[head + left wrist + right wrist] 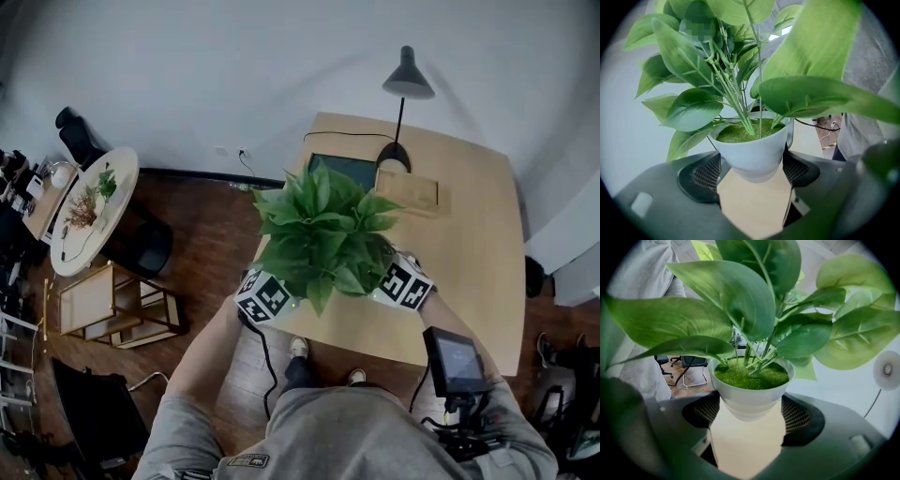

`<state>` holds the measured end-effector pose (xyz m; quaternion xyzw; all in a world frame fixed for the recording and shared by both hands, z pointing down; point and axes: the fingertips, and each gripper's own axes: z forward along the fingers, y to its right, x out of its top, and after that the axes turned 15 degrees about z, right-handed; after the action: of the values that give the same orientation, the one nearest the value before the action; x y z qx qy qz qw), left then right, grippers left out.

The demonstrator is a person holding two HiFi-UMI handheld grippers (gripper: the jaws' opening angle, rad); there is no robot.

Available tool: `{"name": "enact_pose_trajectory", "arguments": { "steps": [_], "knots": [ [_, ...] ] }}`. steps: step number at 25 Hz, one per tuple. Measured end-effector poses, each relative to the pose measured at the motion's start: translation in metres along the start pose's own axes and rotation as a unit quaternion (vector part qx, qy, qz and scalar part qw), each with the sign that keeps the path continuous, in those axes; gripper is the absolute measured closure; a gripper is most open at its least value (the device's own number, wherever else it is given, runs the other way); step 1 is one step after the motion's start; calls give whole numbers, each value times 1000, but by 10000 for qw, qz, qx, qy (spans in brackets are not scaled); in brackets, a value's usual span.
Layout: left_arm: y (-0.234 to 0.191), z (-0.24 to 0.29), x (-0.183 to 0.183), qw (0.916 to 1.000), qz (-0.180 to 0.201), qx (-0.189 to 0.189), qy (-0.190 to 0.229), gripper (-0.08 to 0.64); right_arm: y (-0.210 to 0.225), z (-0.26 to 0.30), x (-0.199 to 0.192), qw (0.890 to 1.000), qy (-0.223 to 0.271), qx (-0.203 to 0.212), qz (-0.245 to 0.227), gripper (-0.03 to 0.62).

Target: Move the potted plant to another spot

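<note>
The potted plant (pixel 323 230), broad green leaves in a white pot (pixel 750 152), is over the front left part of the wooden table (pixel 469 253). My left gripper (pixel 289 289) and right gripper (pixel 377 281) meet it from opposite sides, and foliage hides their jaws in the head view. In the left gripper view the pot sits between both mesh pads (pixel 705 174) and touches them, so the left gripper (pixel 752 174) is shut on it. The right gripper (pixel 750 417) grips the pot (pixel 750 397) the same way. Whether the pot rests on the table cannot be told.
Behind the plant on the table lie a dark pad (pixel 342 169) and a wooden board (pixel 408 190), with a black lamp (pixel 405 89) at the far edge. A round side table (pixel 89 206), a black chair (pixel 141 246) and wooden frames (pixel 112 305) stand on the floor to the left.
</note>
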<state>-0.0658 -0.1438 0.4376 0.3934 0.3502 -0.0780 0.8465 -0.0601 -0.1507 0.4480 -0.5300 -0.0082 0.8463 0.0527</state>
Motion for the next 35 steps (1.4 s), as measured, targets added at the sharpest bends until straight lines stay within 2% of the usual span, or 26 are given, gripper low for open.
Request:
{"name": "enact_pose_trajectory", "arguments": {
  "steps": [4,9,18,28,35],
  "knots": [
    [-17,-6,-33,10000,-8,-43,28,152,13,35,7,10000,-32,-5,64,176],
    [-51,-18,-86,9995,6,-280,164,152,38,90,25,9993,-126,-170,306,176],
    [-84,-6,-133,9971,-37,-654,381,152,77,133,21,9962,-389,-424,653,176],
    [-75,23,-196,9934,-326,-1019,416,152,97,182,-28,9908,-734,-401,1069,177],
    [-61,44,-234,9908,-494,-1195,387,152,106,211,-58,9880,-802,-338,1278,176]
  ]
}}
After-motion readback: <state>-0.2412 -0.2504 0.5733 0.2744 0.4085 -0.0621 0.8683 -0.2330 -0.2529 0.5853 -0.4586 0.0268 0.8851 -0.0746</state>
